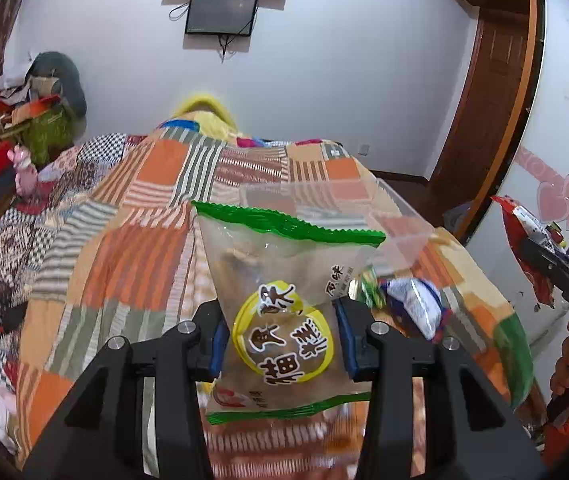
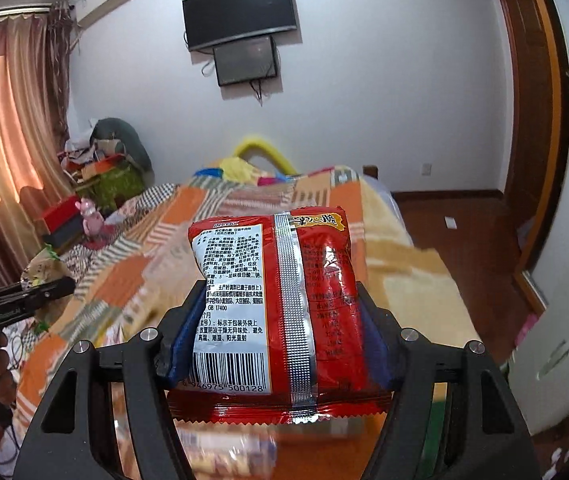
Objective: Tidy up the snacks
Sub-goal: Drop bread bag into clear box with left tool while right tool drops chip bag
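My left gripper [image 1: 282,340] is shut on a clear snack bag with green edges and a yellow round label [image 1: 284,300], held up above the patchwork bed. My right gripper [image 2: 280,332] is shut on a red snack packet [image 2: 280,304] with a white ingredients panel and barcode, also held above the bed. The right gripper with the red packet [image 1: 524,240] shows at the right edge of the left wrist view. The left gripper [image 2: 32,292] with its bag shows at the left edge of the right wrist view. A clear plastic bin [image 1: 364,216] stands on the bed, with small wrapped snacks [image 1: 412,304] beside it.
The bed has an orange patchwork cover [image 1: 144,240] [image 2: 156,240]. Cluttered boxes and a pink toy [image 1: 24,168] lie at its left. A wooden door [image 1: 484,100] and white wardrobe [image 1: 564,160] stand to the right. Blurred snacks lie below the right gripper [image 2: 236,452].
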`<state>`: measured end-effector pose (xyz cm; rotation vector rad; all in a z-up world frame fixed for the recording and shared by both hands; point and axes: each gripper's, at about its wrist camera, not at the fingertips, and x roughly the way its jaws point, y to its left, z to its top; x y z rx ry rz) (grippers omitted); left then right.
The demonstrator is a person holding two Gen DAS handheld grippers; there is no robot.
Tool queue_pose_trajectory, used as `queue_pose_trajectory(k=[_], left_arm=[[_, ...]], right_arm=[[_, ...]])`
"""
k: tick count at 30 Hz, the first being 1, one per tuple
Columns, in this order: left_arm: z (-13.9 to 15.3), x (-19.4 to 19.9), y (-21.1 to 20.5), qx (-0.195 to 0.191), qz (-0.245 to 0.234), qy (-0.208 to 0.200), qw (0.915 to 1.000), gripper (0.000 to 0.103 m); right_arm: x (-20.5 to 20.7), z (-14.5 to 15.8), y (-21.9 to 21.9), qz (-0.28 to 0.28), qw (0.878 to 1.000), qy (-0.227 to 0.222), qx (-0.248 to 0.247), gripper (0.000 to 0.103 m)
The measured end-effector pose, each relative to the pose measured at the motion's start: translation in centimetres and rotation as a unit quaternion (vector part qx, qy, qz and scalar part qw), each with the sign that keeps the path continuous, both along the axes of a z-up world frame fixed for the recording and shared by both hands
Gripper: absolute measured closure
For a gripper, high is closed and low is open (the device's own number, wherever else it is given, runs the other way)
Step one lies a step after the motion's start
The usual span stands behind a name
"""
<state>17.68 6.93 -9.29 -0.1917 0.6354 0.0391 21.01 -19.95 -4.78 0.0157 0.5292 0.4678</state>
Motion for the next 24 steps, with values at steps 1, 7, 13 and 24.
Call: queue_pose_trajectory(k=[1,7,13,24], left_arm=[[0.2,1.0,-0.1,-0.001,-0.002,-0.002,1.0,0.06],[0.6,5.1,-0.1,-0.004,-0.007,-0.005,1.0,0.06],[0.3,9.5,0.0,-0.003,-0.01,0.004,0.9999,0.06],[-2.5,16.6,0.2,-0.009,-0.015,0.045,0.9988,0.059]], right_arm=[[0.3,0.0,0.3,0.0,1.0,-0.001,0.002,0.038],[3.7,0.2,2.5,0.002,1.0,0.0,0.02,0.038],[6.2,-0.2,4.3,0.002,1.0,0.001,0.009,0.038],[10.3,-2.9,6.7,0.02,0.998,0.05,-0.023,0.038]])
